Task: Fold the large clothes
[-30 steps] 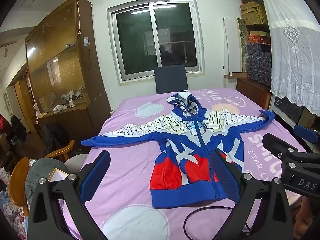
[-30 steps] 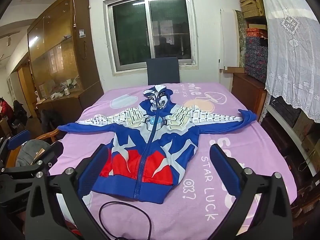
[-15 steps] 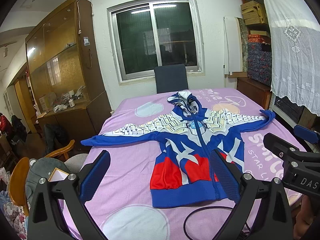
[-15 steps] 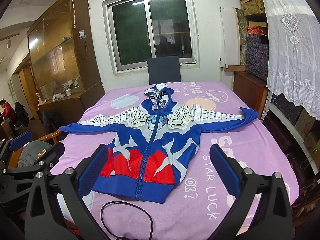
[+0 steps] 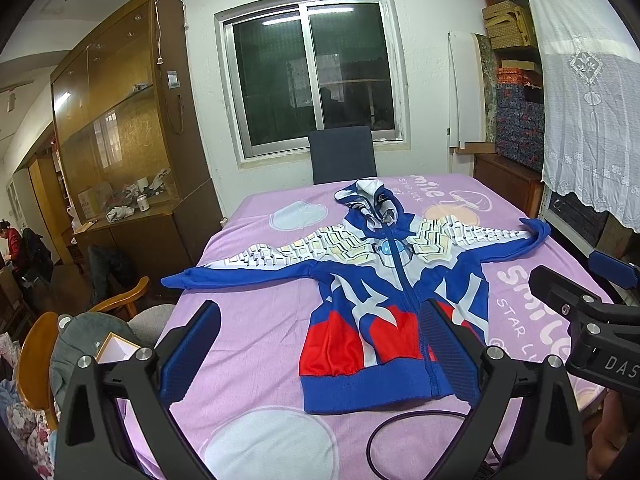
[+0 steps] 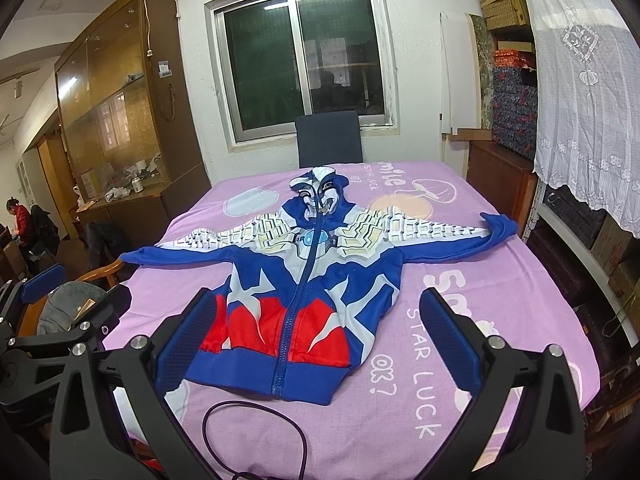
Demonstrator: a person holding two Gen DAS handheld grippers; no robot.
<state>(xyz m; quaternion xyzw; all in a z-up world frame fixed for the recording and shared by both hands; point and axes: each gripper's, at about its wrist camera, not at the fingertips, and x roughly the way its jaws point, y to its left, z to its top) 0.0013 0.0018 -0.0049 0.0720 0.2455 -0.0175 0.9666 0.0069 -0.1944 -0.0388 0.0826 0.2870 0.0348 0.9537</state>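
A blue, red and white zip-up hoodie (image 5: 384, 280) (image 6: 304, 280) lies flat, front up, on a table under a purple cloth (image 5: 256, 344) (image 6: 460, 288). Both sleeves are spread wide and the hood points toward the window. My left gripper (image 5: 320, 344) hovers open above the table's near edge, left of the hem. Held above the hem's right half, my right gripper (image 6: 316, 340) is open too, nothing between its blue pads. Each gripper shows at the edge of the other's view.
A black cable (image 6: 256, 432) loops on the cloth just before the hem. A dark chair (image 5: 342, 154) stands at the far side, a wooden chair with a grey cap (image 5: 76, 336) at the left. Cabinets line the left wall; shelves and a lace curtain (image 6: 580, 92) are at the right.
Both views have shifted very slightly; the hoodie lies as before and both grippers stay open.
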